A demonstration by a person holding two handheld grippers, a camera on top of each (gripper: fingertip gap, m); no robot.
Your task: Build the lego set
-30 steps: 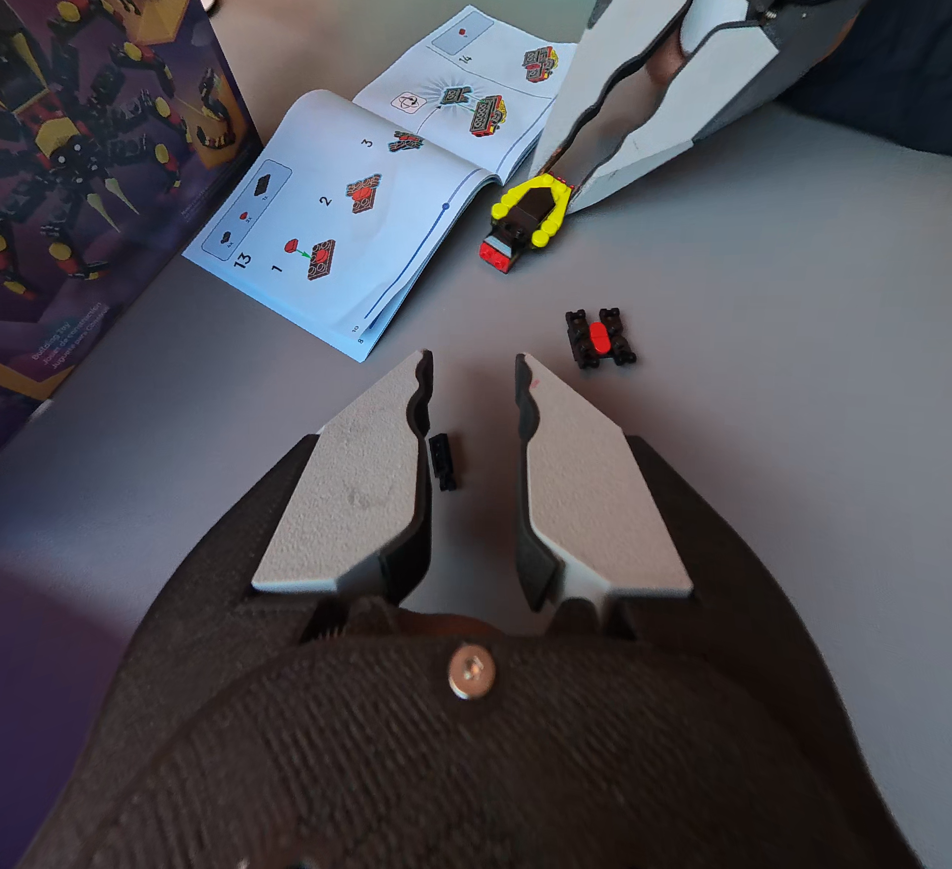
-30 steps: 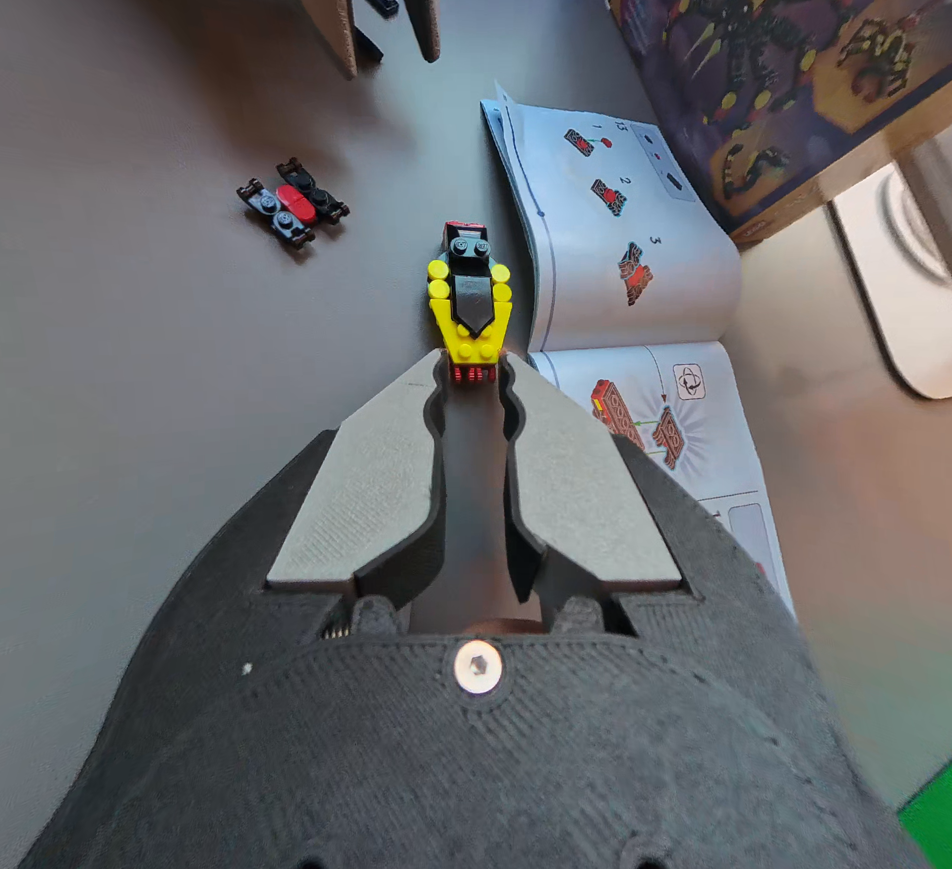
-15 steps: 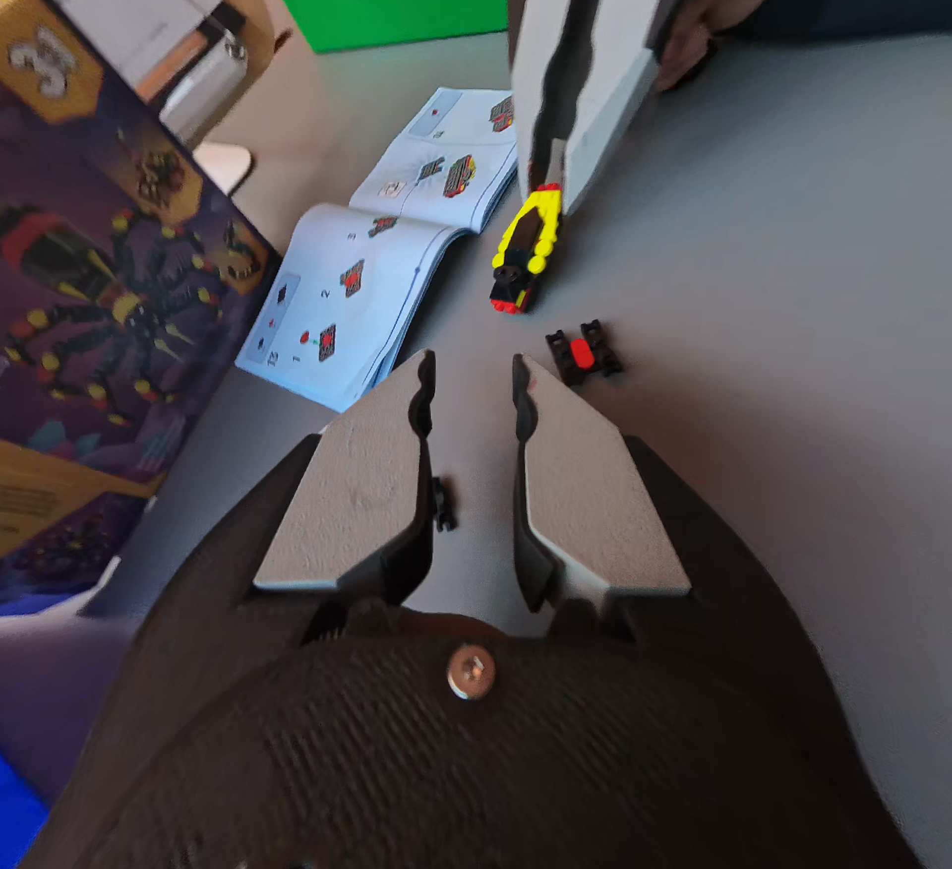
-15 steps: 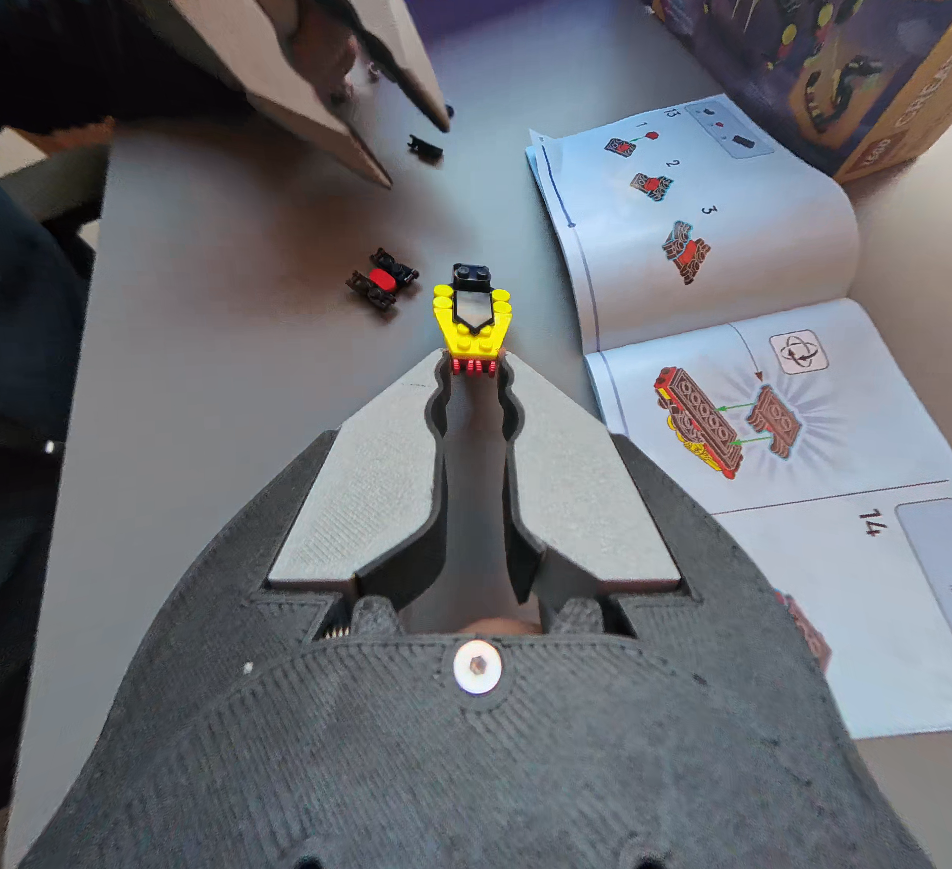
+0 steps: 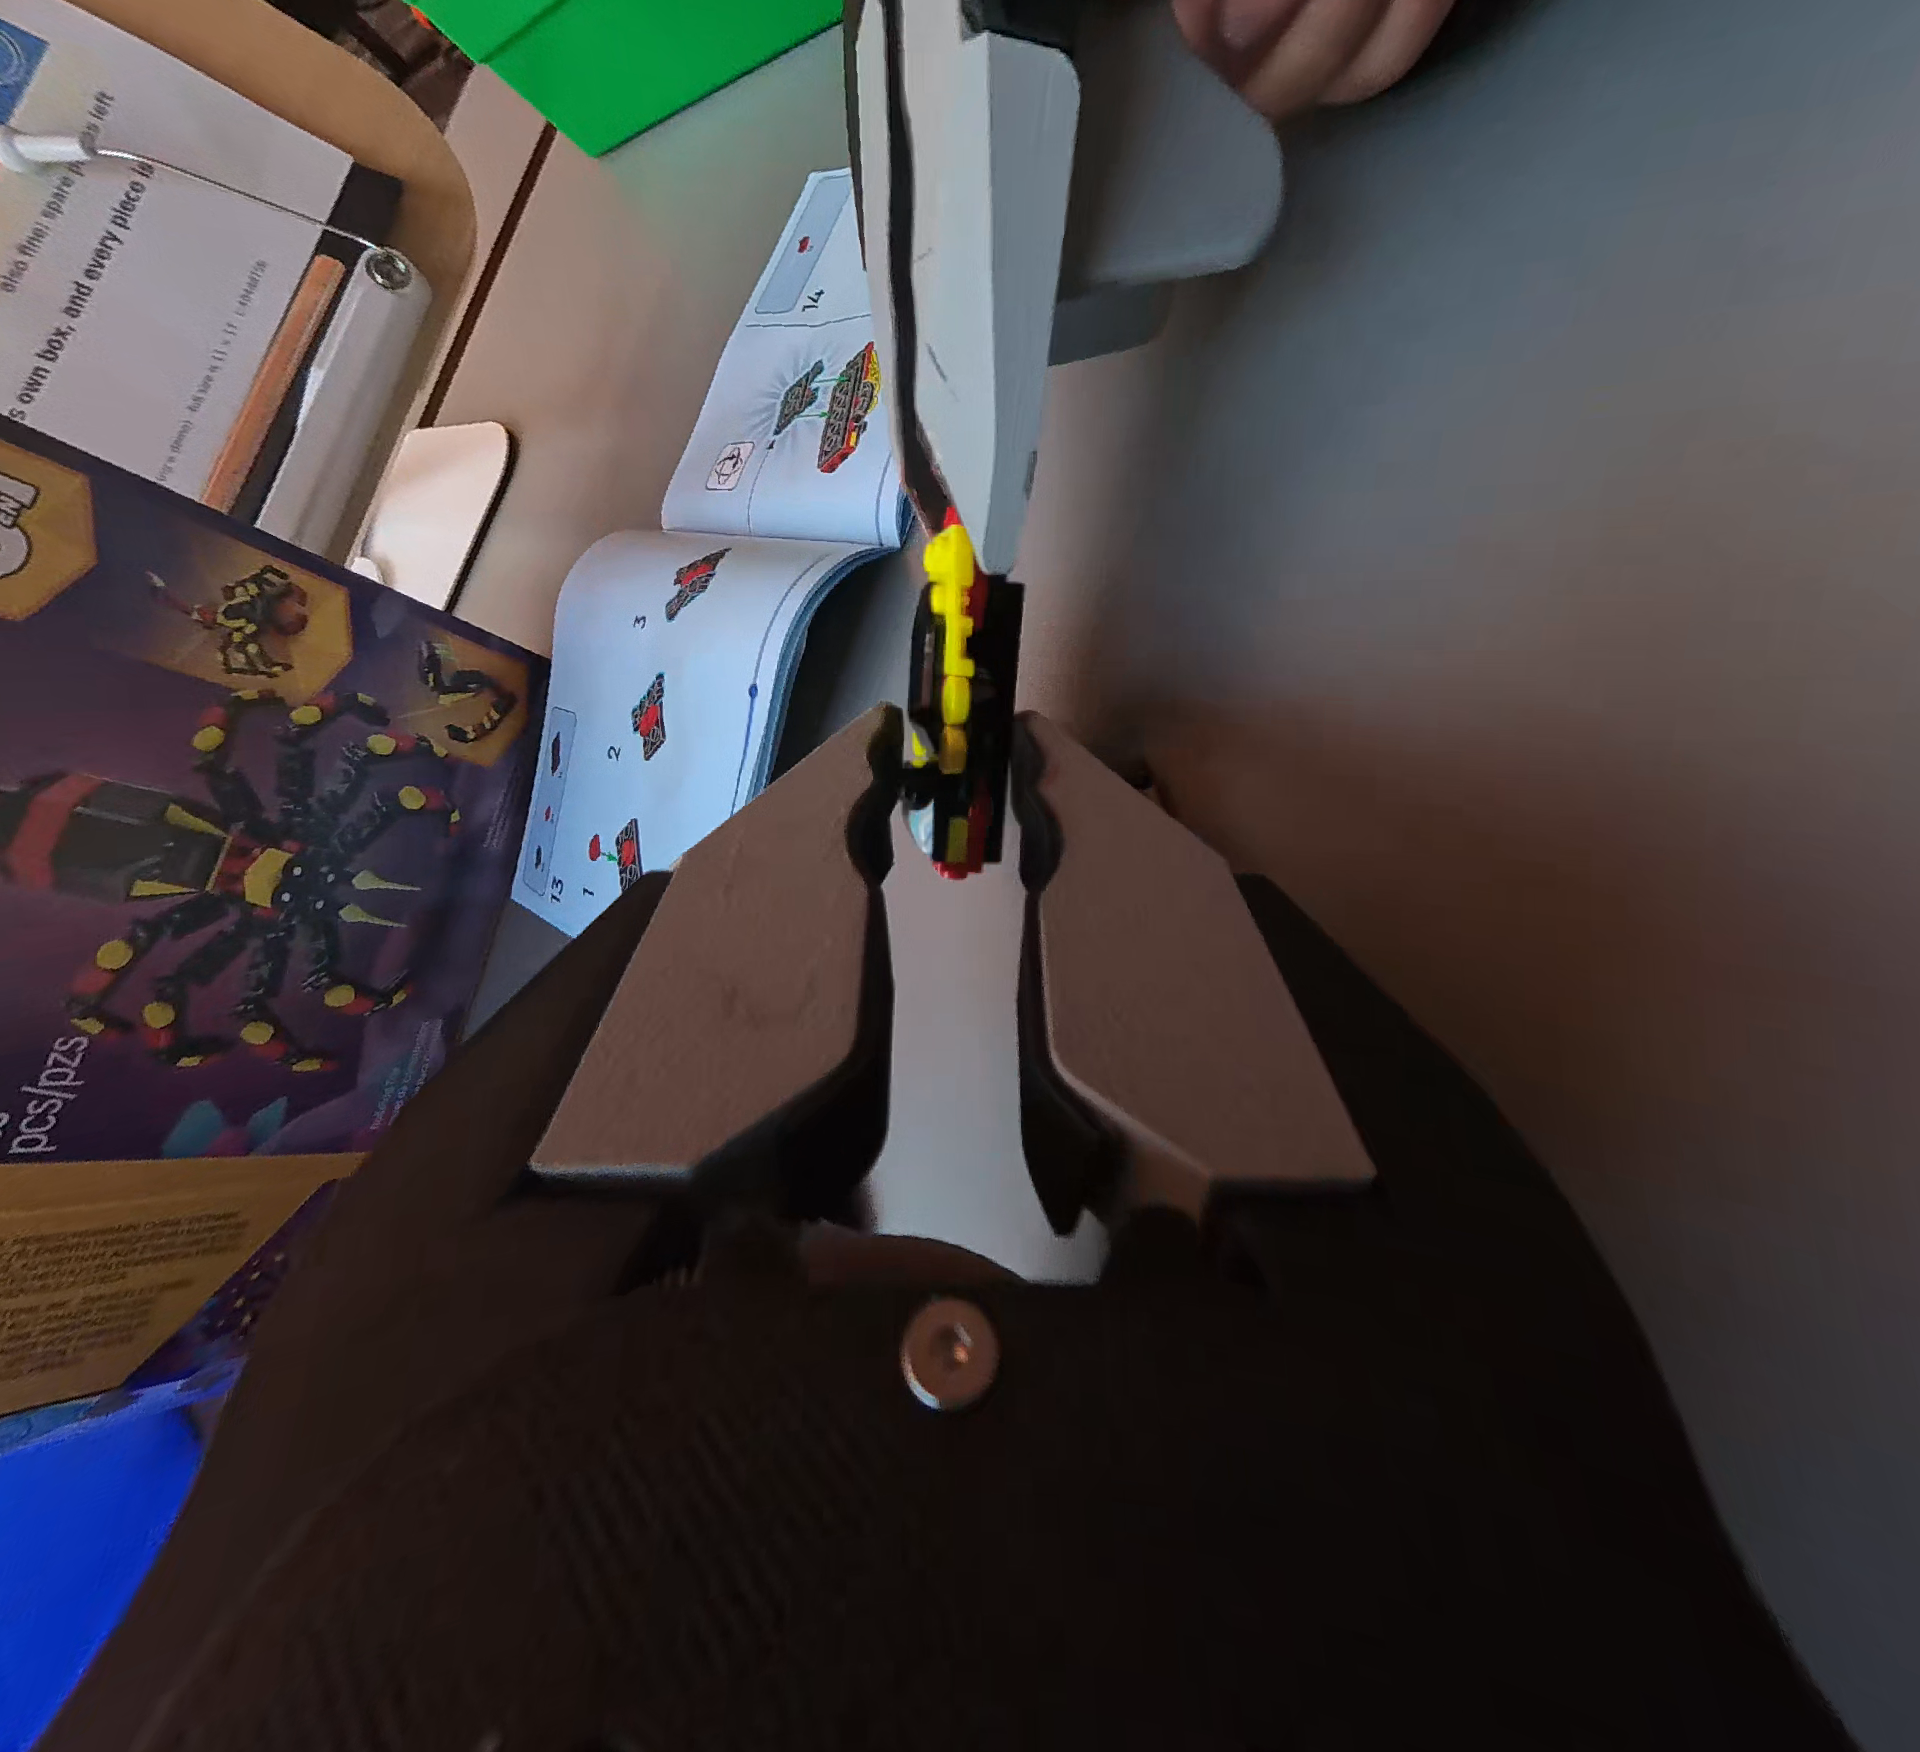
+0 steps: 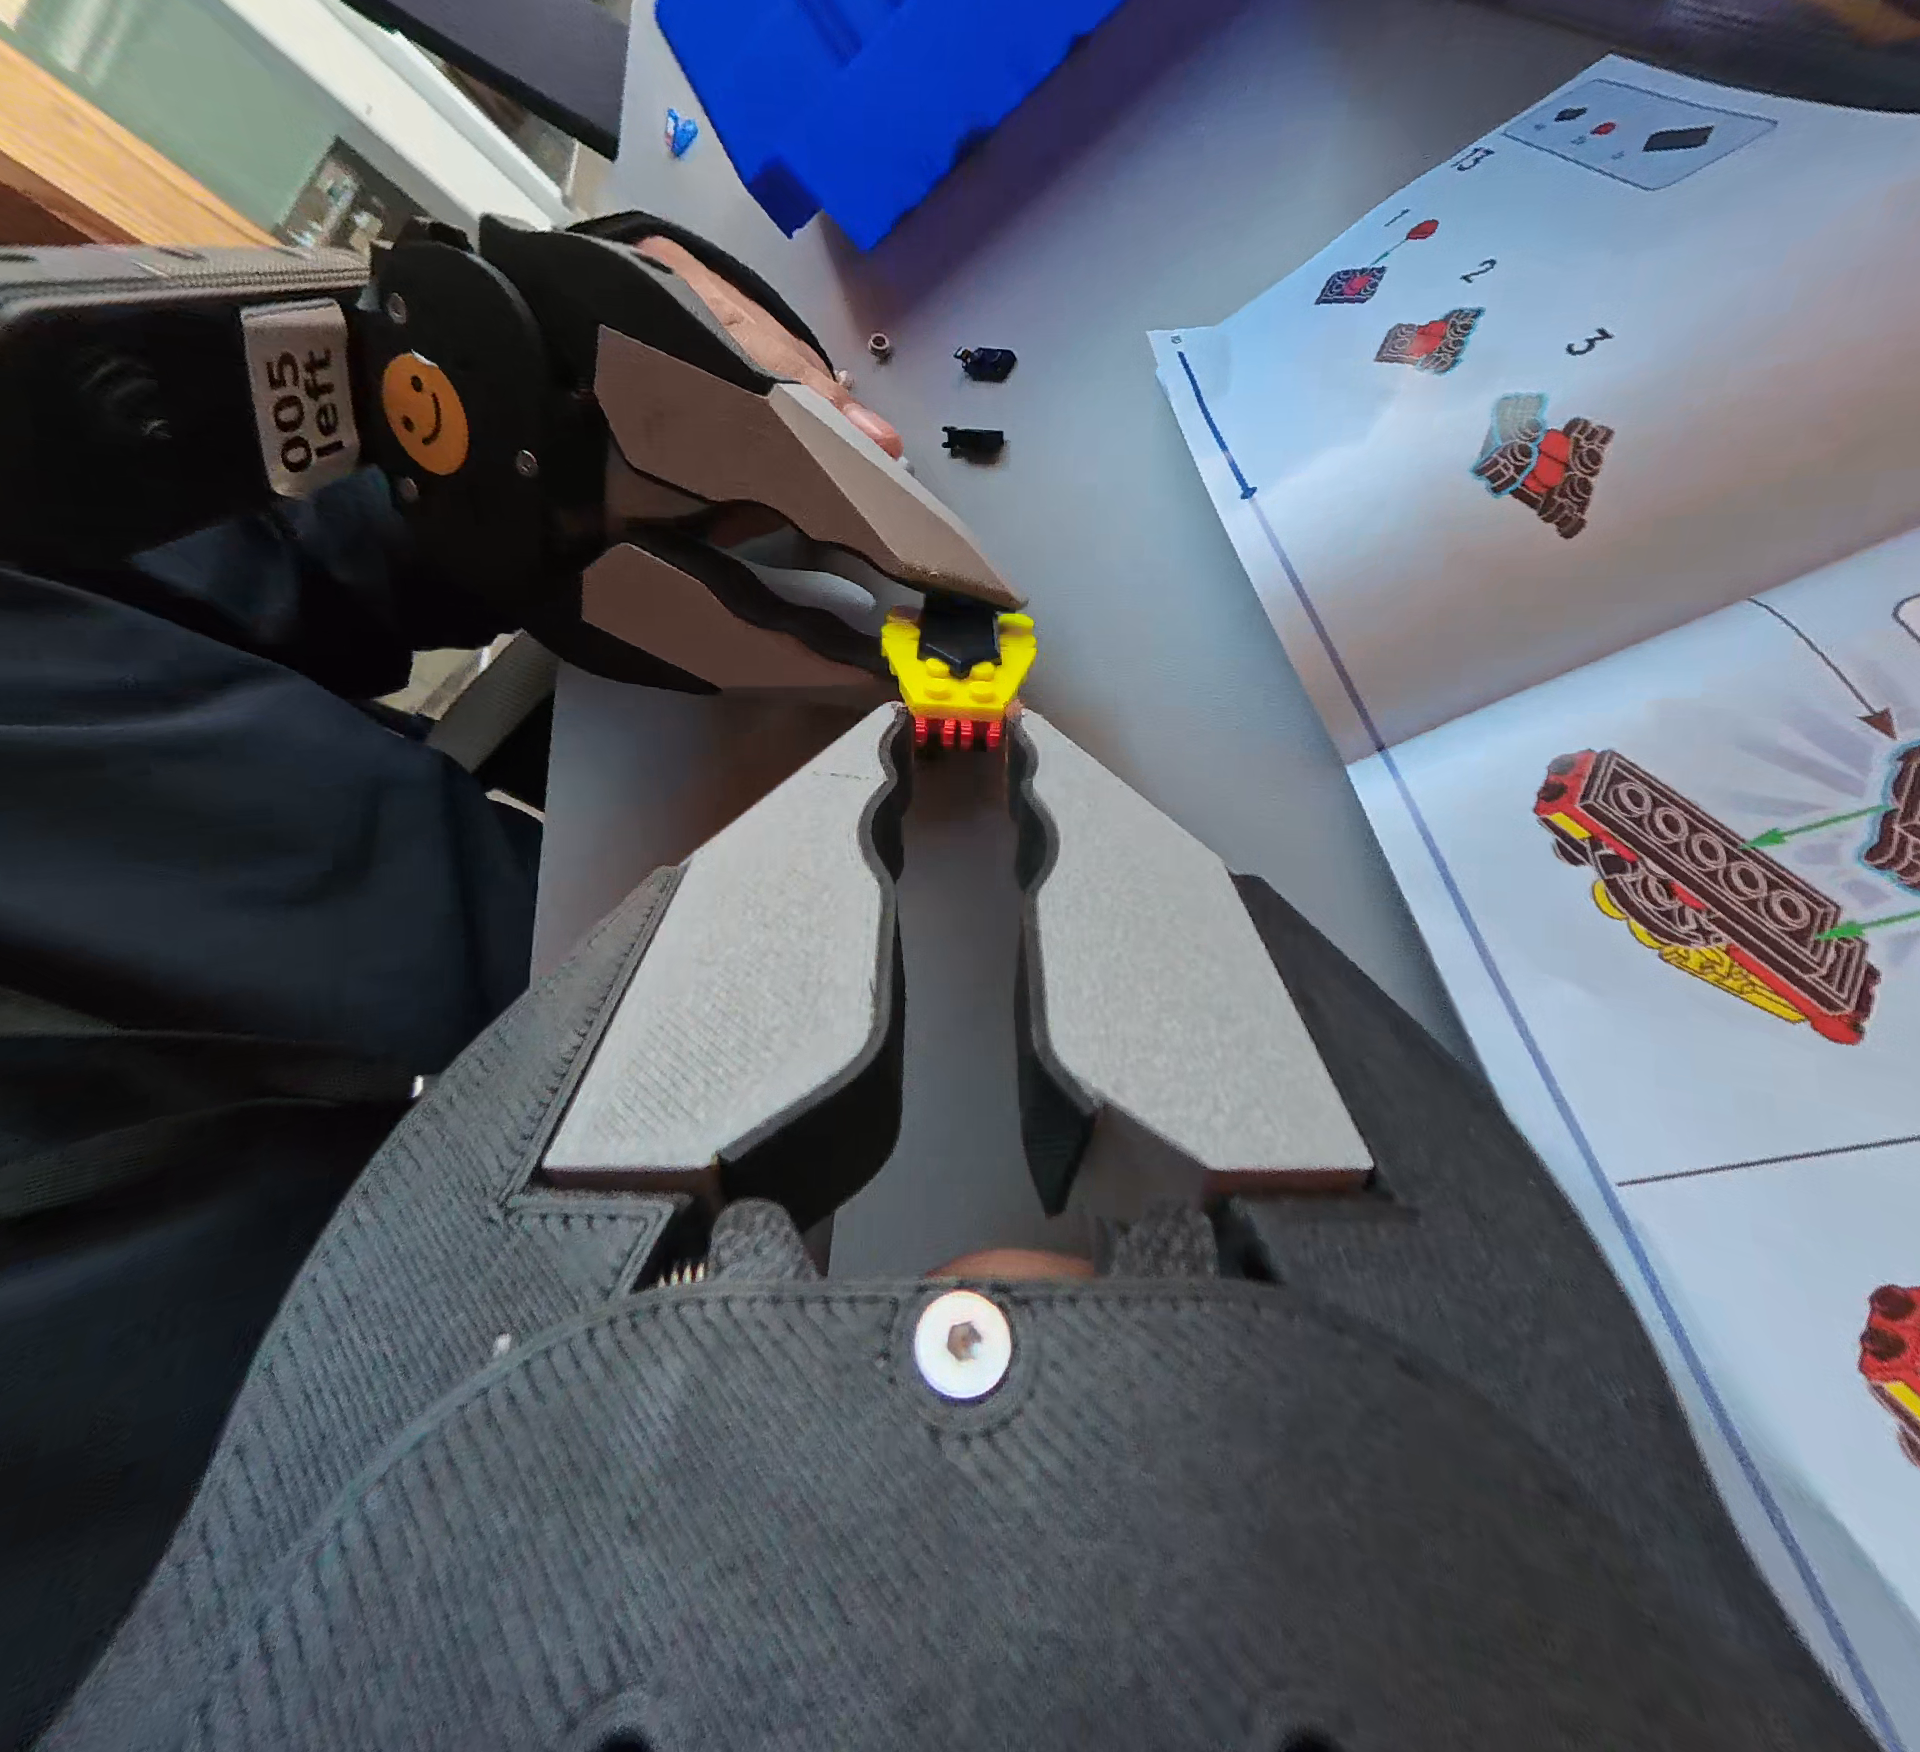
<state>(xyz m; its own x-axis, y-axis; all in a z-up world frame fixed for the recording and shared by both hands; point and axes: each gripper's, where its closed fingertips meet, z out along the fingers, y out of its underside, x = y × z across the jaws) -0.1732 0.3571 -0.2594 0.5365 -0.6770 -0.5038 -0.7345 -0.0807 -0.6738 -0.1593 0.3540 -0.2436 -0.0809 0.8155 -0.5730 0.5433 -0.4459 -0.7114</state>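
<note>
The right gripper (image 6: 958, 734) is clamping the red rear end of the yellow-and-black lego assembly (image 6: 958, 668) at the centre of the right wrist frame, holding it above the grey table (image 6: 1122, 497). The left gripper (image 5: 951, 772) is straddling the assembly's other end; whether its fingers are pressing it cannot be told. The open instruction booklet (image 6: 1621, 622) is lying at the right of the frame. Two small black pieces (image 6: 975, 443) are sitting above centre, near the blue bin (image 6: 935, 9).
</note>
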